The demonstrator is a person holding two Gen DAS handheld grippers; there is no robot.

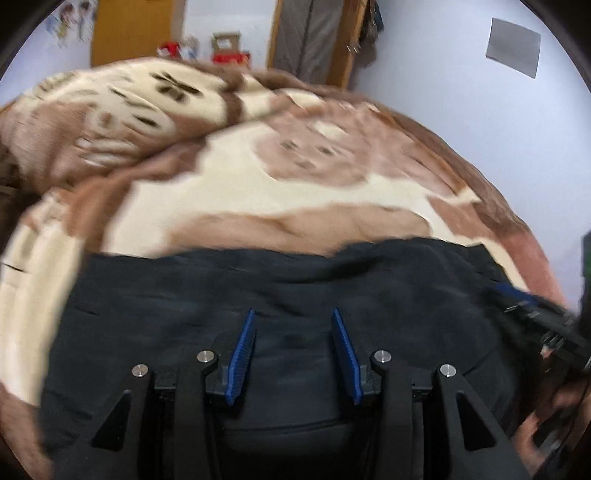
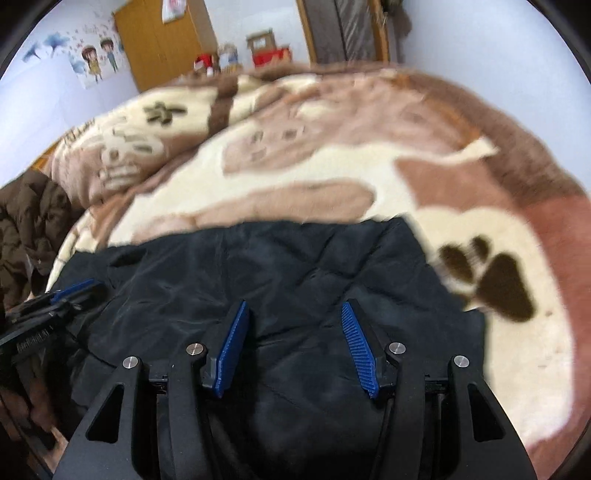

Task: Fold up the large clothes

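Observation:
A large black quilted jacket lies spread on a bed covered by a cream and brown plush blanket. My left gripper hovers over the jacket's near part, its blue pads apart with only flat fabric under the gap. My right gripper stands open the same way above the jacket, toward its right side. Each gripper shows in the other's view: the right gripper at the jacket's right edge, the left gripper at its left edge. Both views are motion-blurred.
A brown puffy coat is bunched at the bed's left side. A dark paw print marks the blanket right of the jacket. Behind the bed are an orange wardrobe, red toys and a doorway.

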